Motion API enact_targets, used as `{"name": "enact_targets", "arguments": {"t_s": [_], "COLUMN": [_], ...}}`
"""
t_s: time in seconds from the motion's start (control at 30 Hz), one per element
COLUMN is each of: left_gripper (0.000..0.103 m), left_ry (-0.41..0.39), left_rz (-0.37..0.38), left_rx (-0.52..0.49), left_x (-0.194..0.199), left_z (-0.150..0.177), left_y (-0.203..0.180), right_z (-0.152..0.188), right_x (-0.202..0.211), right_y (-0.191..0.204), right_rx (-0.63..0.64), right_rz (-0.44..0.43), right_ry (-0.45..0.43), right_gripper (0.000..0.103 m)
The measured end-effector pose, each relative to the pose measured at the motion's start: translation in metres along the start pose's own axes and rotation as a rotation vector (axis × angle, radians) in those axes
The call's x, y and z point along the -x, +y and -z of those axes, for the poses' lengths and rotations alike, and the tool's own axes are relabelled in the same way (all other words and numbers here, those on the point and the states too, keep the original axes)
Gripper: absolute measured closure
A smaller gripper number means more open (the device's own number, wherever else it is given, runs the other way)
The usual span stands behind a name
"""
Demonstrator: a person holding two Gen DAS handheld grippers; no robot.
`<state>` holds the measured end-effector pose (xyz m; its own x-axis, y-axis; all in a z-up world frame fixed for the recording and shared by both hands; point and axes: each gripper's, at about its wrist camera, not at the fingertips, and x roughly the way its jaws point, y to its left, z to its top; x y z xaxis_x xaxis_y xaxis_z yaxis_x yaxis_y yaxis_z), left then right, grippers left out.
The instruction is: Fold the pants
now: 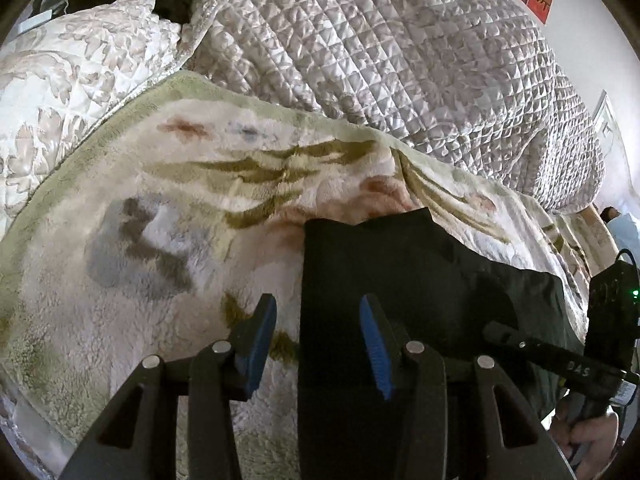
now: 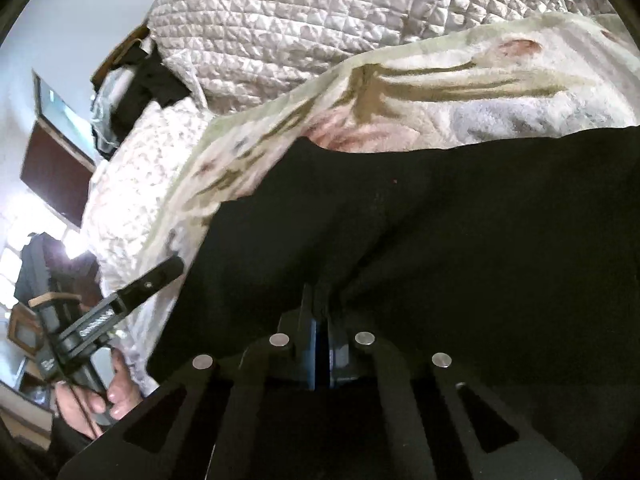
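While the soft black cloth pants [image 1: 404, 280] lie spread on the fluffy cream blanket with green leaves and pink flowers [image 1: 160, 208], you have one tool on each side of them. That blanket covers the near part of the bed, and the pants sit close to its near edge, toward your right side. Behind the blanket lie the shiny grey quilted bedspread [image 1: 400, 48] and a white flowered pillow [image 1: 80, 52], far from your work.

Your right gripper [image 2: 320, 304] has its fingers pressed together on a bunch of the black cloth. You can see the cloth pulled into folds that run up to the tips. So that side looks pinched and ready to lift.

Your left gripper [image 1: 318, 340] has its fingers apart. The left edge of the pants runs down between the two blue pads [image 1: 374, 344], but the pads do not squeeze it. One pad is over the blanket and the other is over the black cloth. That looks like a good spot to catch the edge.

I think the next step is to close the left fingers on that edge. Then both sides can go up together, so the fold stays even. Take care not to pinch the fluffy blanket too, or it could come up with the pants.
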<state>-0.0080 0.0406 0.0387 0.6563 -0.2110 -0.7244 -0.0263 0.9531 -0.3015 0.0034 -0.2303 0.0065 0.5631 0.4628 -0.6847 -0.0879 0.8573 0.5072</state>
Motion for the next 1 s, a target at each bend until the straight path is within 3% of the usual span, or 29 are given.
{"name": "enact_targets", "arguments": {"t_s": [0.1, 0.3, 0.43, 0.6, 0.8, 0.9, 1.0], "left_gripper": [0.057, 0.057, 0.057, 0.057, 0.057, 0.057, 0.057], "left_ry": [0.0, 0.022, 0.022, 0.027, 0.008, -0.014, -0.011], "left_rz": [0.005, 0.017, 0.016, 0.012, -0.014, -0.018, 0.019], "left_rx": [-0.008, -0.03, -0.041, -0.049, -0.057, -0.022, -0.007], "left_x": [0.0, -0.005, -0.004, -0.006, -0.001, 0.003, 0.001], "left_z": [0.001, 0.004, 0.006, 0.007, 0.004, -0.004, -0.012], "left_y": [-0.002, -0.008, -0.011, -0.011, -0.009, -0.002, -0.005], "right_z": [-0.002, 0.0, -0.005, -0.003, -0.001, 0.007, 0.021], "right_x": [0.008, 0.0, 0.01, -0.002, 0.032, 0.048, 0.044], "right_y": [0.0, -0.008, -0.003, -0.014, -0.003, 0.005, 0.015], "right_rx": [0.009, 0.004, 0.023, 0.01, 0.062, 0.099, 0.144], "right_rz": [0.001, 0.049, 0.048, 0.062, 0.171, 0.135, 0.09], "right_ry": [-0.044, -0.028, -0.069, -0.035, -0.113, -0.13, -0.07], "right_gripper": [0.101, 0.101, 0.101, 0.101, 0.098, 0.098, 0.098]}}
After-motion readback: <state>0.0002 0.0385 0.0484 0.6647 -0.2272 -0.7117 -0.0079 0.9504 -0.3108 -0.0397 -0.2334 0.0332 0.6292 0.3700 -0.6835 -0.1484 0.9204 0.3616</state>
